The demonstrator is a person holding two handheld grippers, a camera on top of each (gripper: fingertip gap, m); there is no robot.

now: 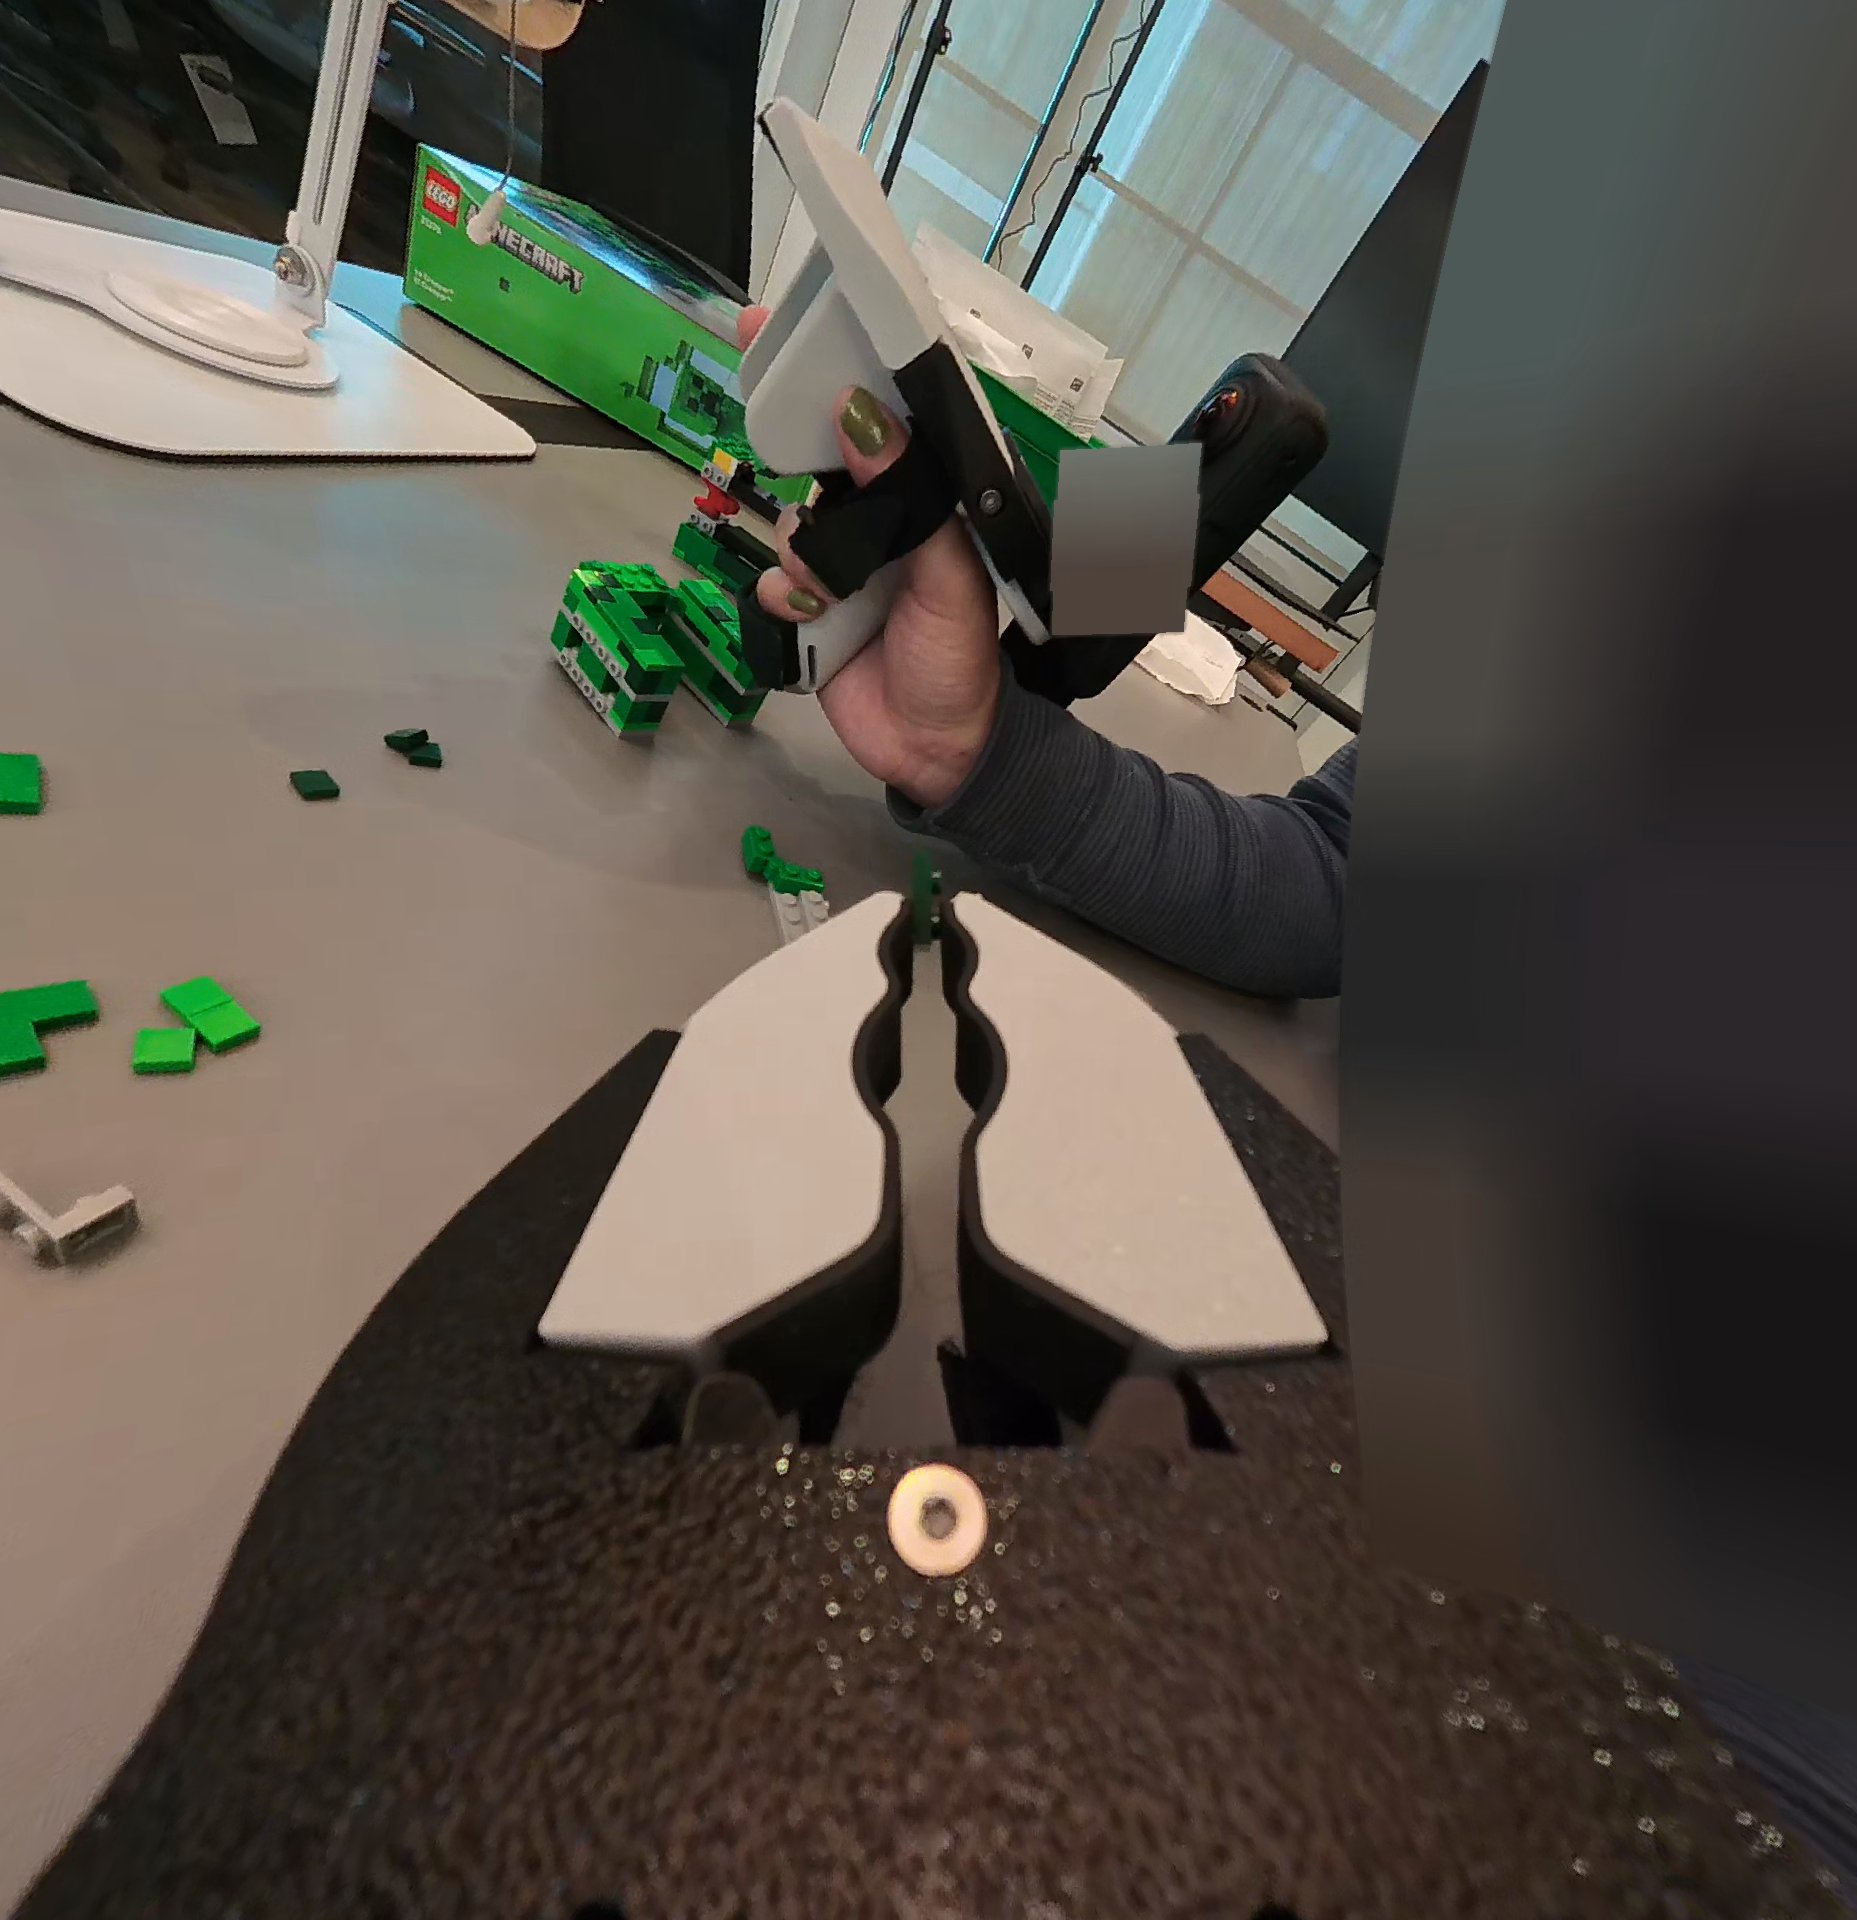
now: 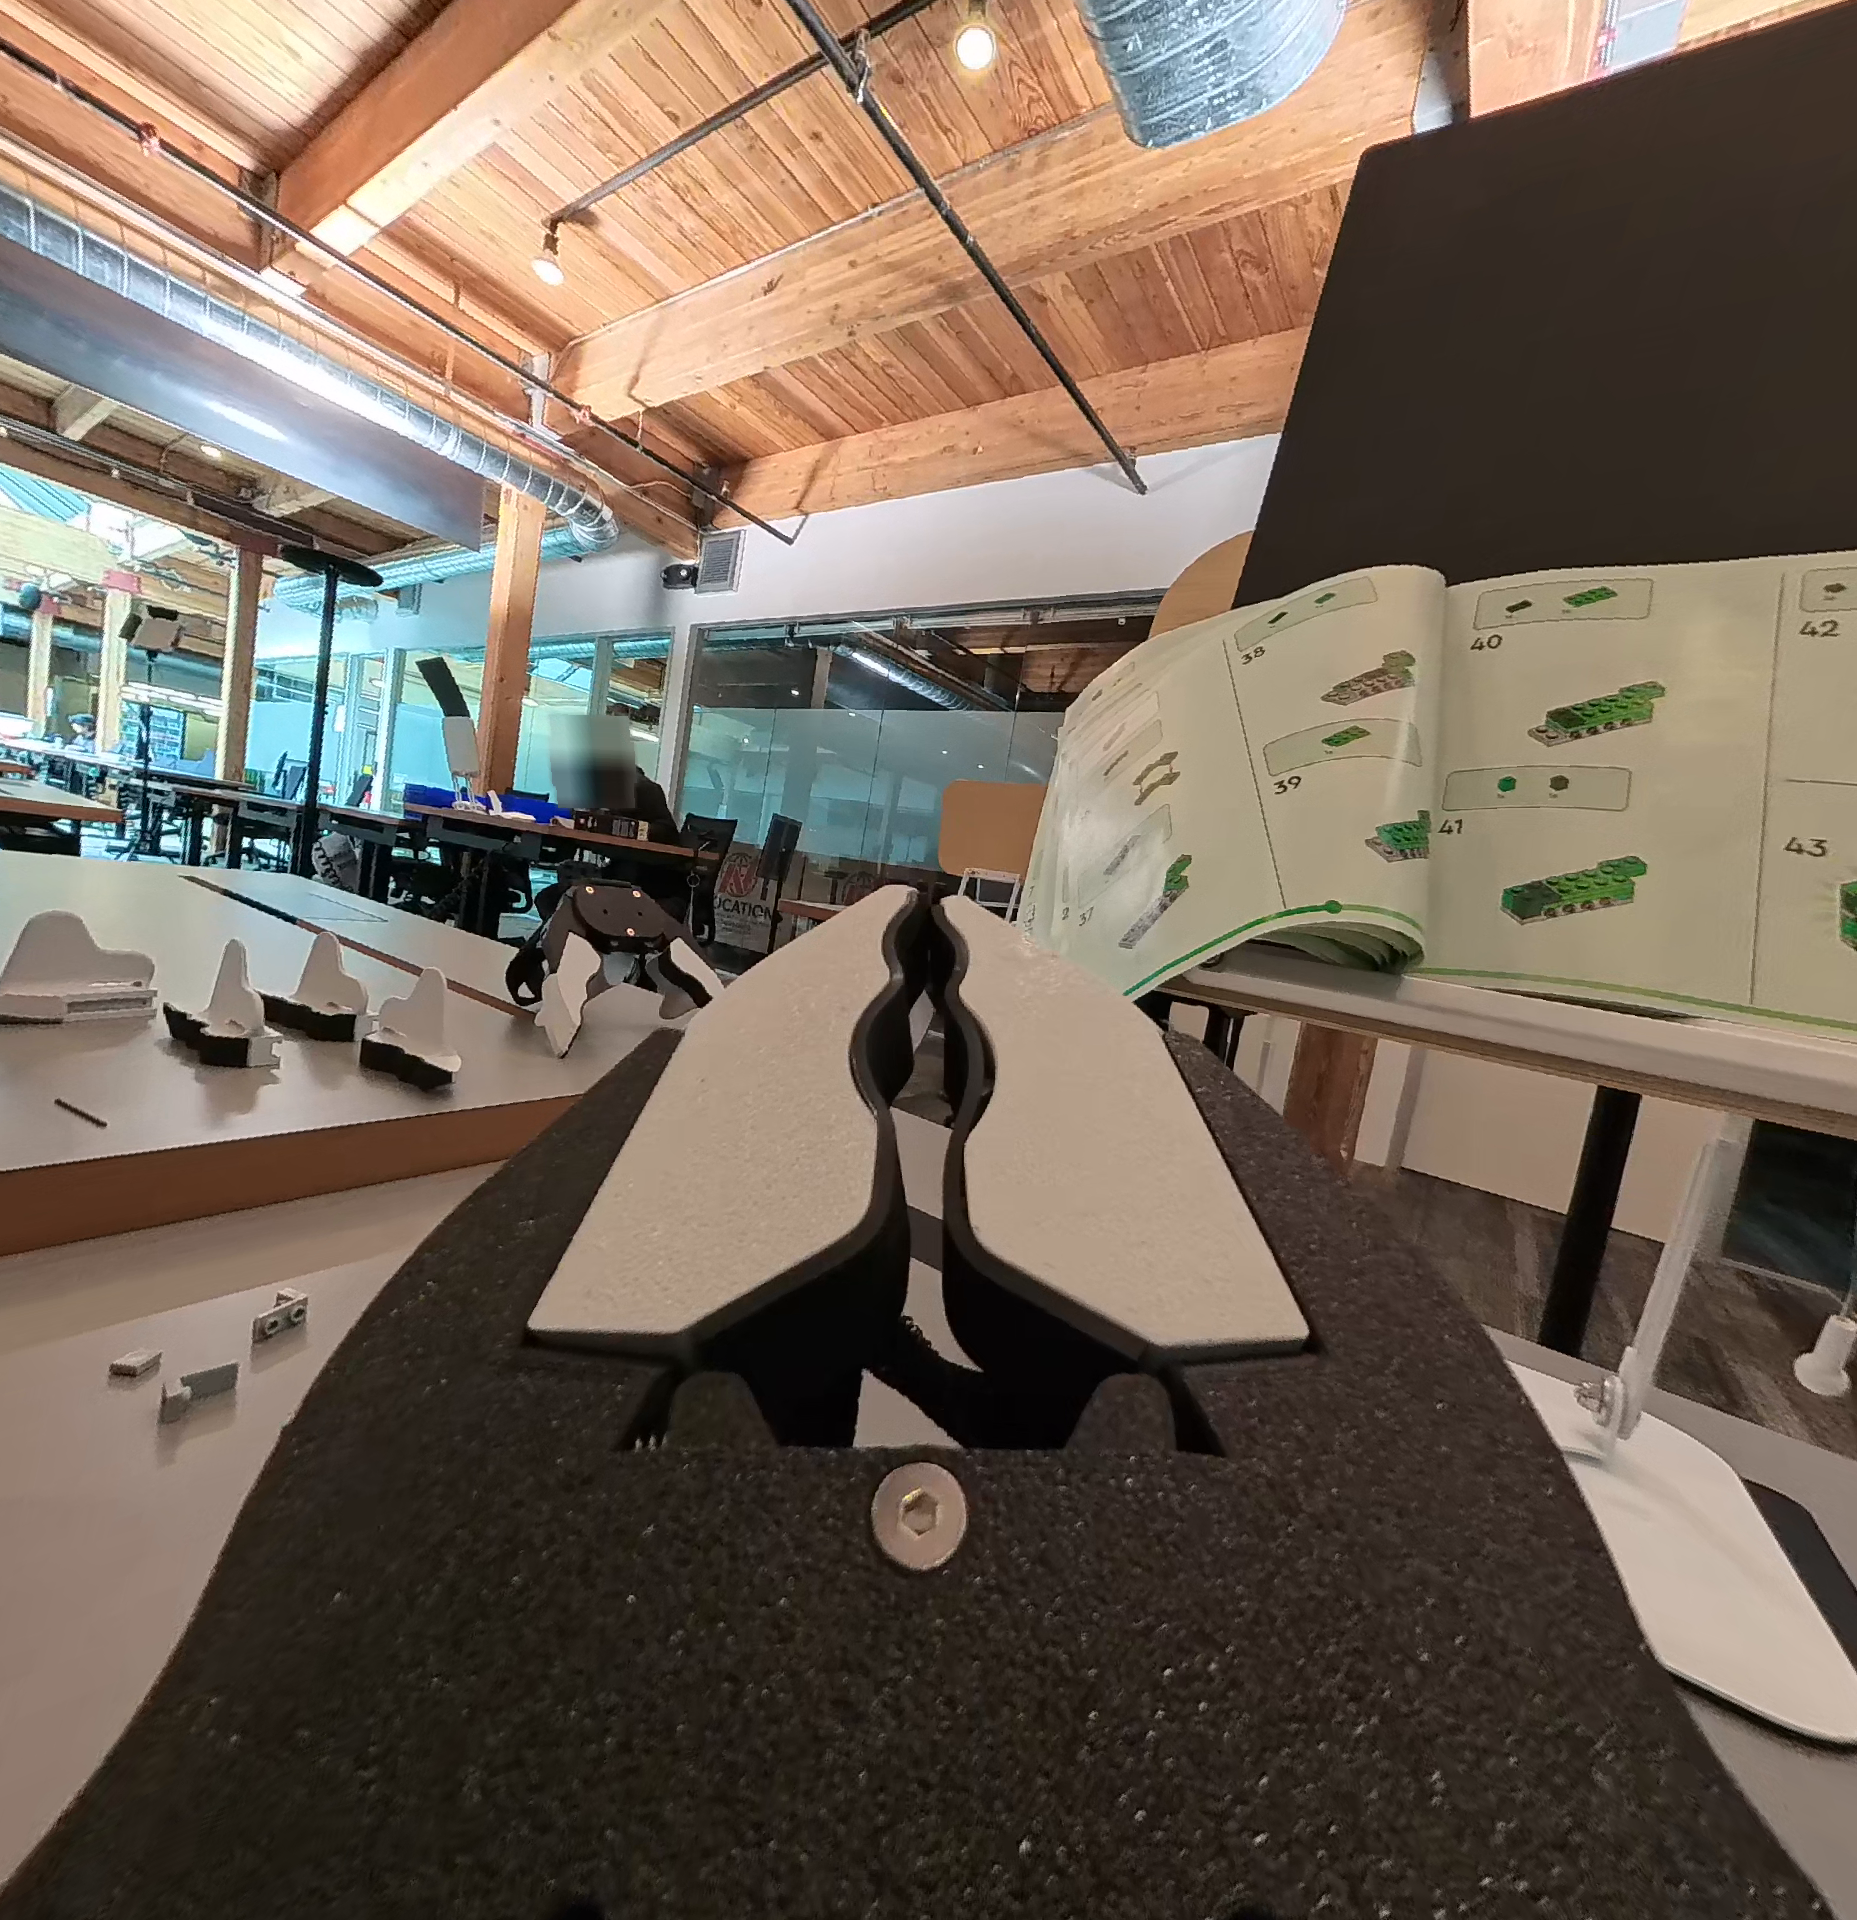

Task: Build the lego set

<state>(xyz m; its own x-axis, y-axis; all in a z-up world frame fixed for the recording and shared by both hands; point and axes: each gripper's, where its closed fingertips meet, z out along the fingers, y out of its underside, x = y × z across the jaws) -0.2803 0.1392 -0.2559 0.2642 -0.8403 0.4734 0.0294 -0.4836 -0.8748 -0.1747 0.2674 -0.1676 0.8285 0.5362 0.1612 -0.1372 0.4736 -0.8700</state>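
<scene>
My left gripper is shut on a small green lego piece that stands upright between its tips, low over the grey table. A green and grey partial build stands farther back, in the middle of the table. A hand holds my right gripper raised beside that build, pointing up and away from the table. In the right wrist view the right gripper is shut with nothing between its fingers. The open instruction booklet rests on a stand to its right.
Loose green tiles and dark green pieces lie at the left, with a grey bracket nearer. More green pieces lie by my left tips. The green set box and a white stand base are behind. Small grey pieces lie on the table. The tips of one gripper are about 20 centimeters away from the tips of the other.
</scene>
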